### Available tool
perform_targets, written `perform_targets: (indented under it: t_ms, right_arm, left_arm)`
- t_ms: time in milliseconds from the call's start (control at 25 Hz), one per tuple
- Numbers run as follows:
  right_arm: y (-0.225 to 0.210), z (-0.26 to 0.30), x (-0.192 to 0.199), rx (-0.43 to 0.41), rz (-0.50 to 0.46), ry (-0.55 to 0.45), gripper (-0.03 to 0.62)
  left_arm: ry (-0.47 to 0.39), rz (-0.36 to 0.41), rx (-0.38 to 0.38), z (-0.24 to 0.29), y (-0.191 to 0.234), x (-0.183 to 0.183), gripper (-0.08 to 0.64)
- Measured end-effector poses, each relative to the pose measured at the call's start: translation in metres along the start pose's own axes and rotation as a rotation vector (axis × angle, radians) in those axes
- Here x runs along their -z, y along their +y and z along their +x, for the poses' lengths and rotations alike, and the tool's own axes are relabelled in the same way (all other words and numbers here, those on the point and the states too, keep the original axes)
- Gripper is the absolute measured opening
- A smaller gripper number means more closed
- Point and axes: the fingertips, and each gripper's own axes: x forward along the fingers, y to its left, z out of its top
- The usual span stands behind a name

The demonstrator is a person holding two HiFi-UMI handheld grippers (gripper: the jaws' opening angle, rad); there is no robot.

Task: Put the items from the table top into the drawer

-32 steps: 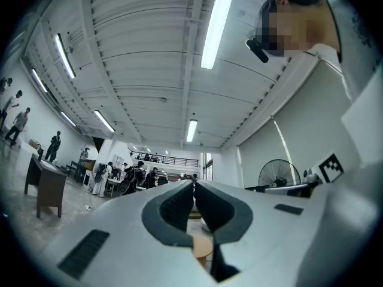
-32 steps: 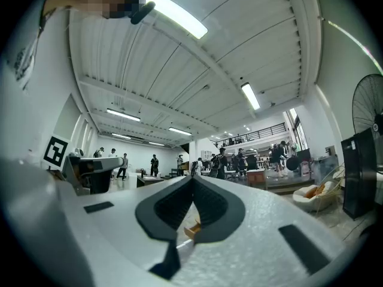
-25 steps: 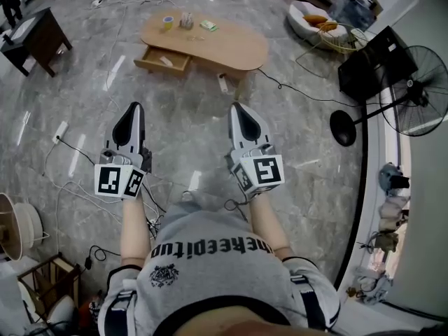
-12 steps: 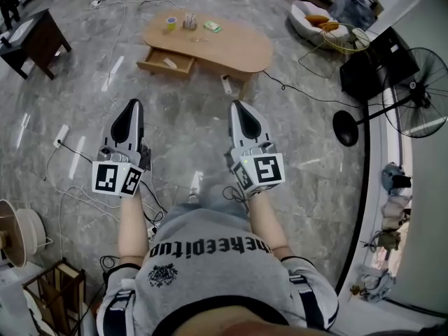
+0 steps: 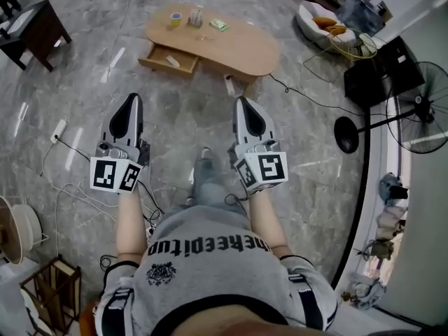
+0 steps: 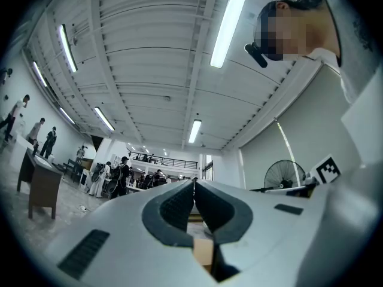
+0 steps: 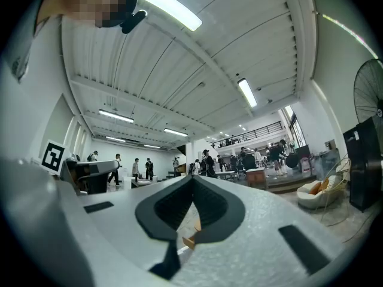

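You hold two grippers: left gripper (image 5: pixel 131 102), right gripper (image 5: pixel 242 105). You face one wooden table (image 5: pixel 245 47), one open drawer (image 5: pixel 162 67) holding one drawer item (image 5: pixel 173 60), three tabletop items (image 5: pixel 176 18) (image 5: pixel 195 16) (image 5: pixel 220 24), one fan (image 5: pixel 420 110).

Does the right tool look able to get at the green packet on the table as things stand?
Probably not yet: the right tool, shut, hangs well short of the table, with floor between. Nothing blocks the way to the green packet.
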Motion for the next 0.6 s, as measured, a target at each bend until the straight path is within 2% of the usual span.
perform_targets:
  t_ms: [400,600]
  right_arm:
    - [-0.051,0.117,0.012,-0.049,0.006,-0.002,0.003]
    - [-0.083,0.171,0.008,-0.075,-0.013,-0.006,0.003]
  left_arm:
    - [-0.018,0.031,-0.041,0.101,0.052,0.019,0.012]
    - [-0.039,0.051,-0.037,0.163,0.065,0.024,0.012]
